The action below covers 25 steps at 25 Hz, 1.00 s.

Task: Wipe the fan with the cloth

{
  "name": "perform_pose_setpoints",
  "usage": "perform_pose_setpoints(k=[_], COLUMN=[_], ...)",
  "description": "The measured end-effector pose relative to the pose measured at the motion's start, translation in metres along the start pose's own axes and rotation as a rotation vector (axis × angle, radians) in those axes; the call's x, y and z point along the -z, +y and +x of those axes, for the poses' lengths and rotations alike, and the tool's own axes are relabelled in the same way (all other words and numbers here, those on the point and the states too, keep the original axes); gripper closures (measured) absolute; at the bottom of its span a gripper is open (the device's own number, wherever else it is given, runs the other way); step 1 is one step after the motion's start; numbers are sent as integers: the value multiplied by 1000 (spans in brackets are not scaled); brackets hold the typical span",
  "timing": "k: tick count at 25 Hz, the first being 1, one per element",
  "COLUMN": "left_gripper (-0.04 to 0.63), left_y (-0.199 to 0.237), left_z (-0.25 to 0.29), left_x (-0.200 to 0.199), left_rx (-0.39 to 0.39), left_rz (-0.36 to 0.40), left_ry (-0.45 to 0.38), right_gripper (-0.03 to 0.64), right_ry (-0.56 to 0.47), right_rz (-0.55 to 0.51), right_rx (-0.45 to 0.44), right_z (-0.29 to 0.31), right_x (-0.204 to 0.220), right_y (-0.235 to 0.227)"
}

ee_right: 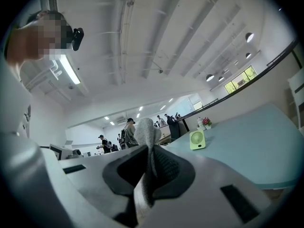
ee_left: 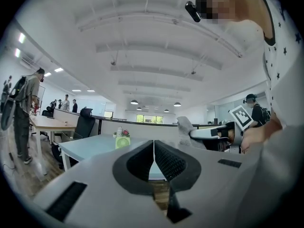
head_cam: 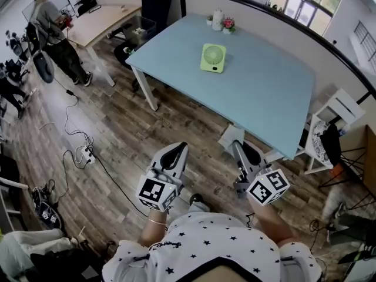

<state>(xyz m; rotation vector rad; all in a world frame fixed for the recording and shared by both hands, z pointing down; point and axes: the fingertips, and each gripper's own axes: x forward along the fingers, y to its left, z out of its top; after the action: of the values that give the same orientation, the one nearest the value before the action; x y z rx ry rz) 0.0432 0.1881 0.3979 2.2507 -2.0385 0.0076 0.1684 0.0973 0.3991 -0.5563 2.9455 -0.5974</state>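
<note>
Step in hand: approach, wiping not started. Right gripper (ee_right: 149, 158) has its fingers pinching the grey cloth (ee_right: 145, 132), and a fold of cloth sticks up past the tips, so the grasp is done. Left gripper (ee_left: 153, 145) has its fingers pressed together with nothing between them. Both grippers are held low in front of the person, over the wood floor, short of the table's (head_cam: 264, 93) near edge. The green fan (head_cam: 212, 57) stands upright toward the far side of the table, well apart from both grippers, with a small flower pot (head_cam: 228, 24) behind it. My read on the next move: close the gap to the table, reach the right gripper across and lay the free fold of cloth on the fan's grille. The fan looks light and may slide or tip under wiping pressure, so the left gripper probably needs to spread its fingers and brace the body first.
</note>
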Motion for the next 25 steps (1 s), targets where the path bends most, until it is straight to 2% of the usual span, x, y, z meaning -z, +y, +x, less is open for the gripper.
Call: perform_pose_setpoints(k=[7, 15, 21, 25], left_gripper=[563, 563, 563, 563], left_y=[29, 65, 69, 82], left_z=[4, -6, 7, 13], left_x=[-5, 0, 8, 4], left_rx=[10, -17, 14, -2], left_rz=[-8, -31, -54, -48], left_ry=[-22, -17, 0, -10], right_gripper=[589, 589, 589, 589], right_ry=[11, 25, 40, 65], right_rz=[-20, -22, -25, -35], right_rx=[4, -15, 7, 9], right_z=[33, 65, 73, 84], right_x=[0, 4, 7, 9], right_y=[2, 16, 6, -4])
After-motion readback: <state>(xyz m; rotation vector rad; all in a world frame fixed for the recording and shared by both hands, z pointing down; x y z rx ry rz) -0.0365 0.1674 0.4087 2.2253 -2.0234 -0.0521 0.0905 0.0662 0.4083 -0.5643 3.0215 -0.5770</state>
